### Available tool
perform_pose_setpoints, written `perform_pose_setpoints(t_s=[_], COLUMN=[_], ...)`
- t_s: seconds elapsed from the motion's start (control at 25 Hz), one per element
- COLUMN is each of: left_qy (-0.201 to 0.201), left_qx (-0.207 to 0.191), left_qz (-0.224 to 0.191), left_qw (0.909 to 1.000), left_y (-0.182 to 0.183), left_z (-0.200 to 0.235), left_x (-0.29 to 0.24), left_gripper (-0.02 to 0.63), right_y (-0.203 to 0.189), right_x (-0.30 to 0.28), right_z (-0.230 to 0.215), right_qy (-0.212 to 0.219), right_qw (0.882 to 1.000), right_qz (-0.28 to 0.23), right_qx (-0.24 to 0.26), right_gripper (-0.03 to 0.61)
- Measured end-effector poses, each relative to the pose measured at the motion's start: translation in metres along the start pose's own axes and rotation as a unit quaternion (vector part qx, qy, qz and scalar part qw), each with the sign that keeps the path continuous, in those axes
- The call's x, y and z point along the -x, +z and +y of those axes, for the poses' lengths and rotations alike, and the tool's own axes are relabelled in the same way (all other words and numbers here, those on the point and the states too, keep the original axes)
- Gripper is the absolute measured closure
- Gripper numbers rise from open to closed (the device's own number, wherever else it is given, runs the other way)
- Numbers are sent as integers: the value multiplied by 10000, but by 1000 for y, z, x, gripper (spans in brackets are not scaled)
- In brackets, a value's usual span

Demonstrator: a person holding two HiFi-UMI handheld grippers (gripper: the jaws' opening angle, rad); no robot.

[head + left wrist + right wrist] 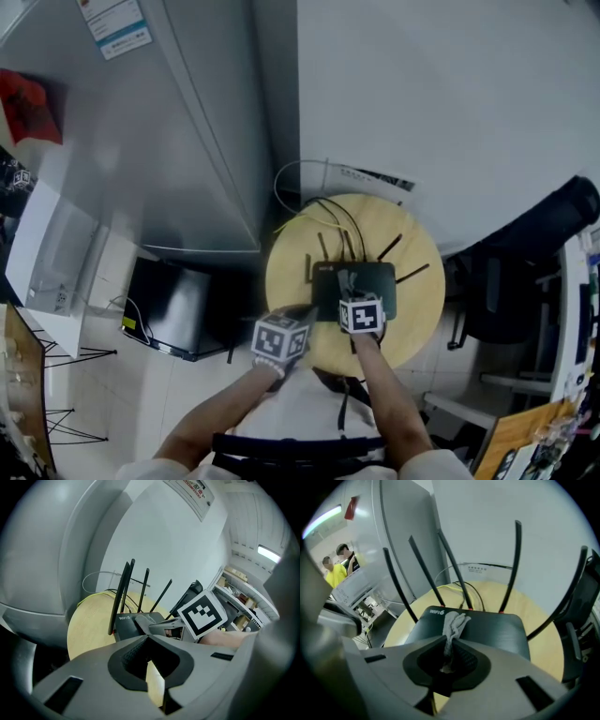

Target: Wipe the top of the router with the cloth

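A small round wooden table stands against a pale wall, and the black router lies flat at its middle, a "WiFi6" mark on its near-left corner. Its thin antennas fan up and outwards from its far edge. Cables, one yellow and the others dark, loop over the far side of the tabletop behind it. The person stands at the near side with both arms reaching forward. The right gripper hangs over the router's near edge with its jaws pinched on the grey cloth. The cloth runs out of the jaws as a narrow crumpled strip, and its free end rests on the router's top, left of centre and just short of the antenna bases. The left gripper is to the left of the right one, over the near-left part of the table by the router's near-left corner. Its jaws are closed together with nothing between them, and only bare tabletop shows behind them. I cannot tell whether it touches the router. Far off to the left stands a tall grey cabinet, with a black box on the floor beside the table.
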State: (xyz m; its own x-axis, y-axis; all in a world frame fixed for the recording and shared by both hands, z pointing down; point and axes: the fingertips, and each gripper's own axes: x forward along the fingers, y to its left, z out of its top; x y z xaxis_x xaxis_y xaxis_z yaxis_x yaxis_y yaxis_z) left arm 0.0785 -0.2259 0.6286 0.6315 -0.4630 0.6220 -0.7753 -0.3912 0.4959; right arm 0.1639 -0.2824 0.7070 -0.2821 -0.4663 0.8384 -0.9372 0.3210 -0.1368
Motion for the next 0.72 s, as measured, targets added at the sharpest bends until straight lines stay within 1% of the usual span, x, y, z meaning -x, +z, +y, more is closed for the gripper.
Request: perform_pose_setpoints(t_s=[0.2,0.44,0.64,0.72], left_qy=[113,248,295,283], left_qx=[81,219,343,342], left_qz=[-15,-82,-128,-130], left_qw=[9999,9994,9989,9989], left_y=[-6,-10,-10,-10], left_z=[11,25,33,32], left_x=[11,25,32,32], left_gripper=[618,618,617,618], right_y=[3,3,4,1], right_x=[-9,-14,-6,-6], right_z=[39,68,87,90], right_qy=[337,588,852,904], right_qw=[9991,9976,9962,9957], right_qz=[17,67,38,90], right_qx=[247,371,179,172], right_gripper=[540,540,540,540])
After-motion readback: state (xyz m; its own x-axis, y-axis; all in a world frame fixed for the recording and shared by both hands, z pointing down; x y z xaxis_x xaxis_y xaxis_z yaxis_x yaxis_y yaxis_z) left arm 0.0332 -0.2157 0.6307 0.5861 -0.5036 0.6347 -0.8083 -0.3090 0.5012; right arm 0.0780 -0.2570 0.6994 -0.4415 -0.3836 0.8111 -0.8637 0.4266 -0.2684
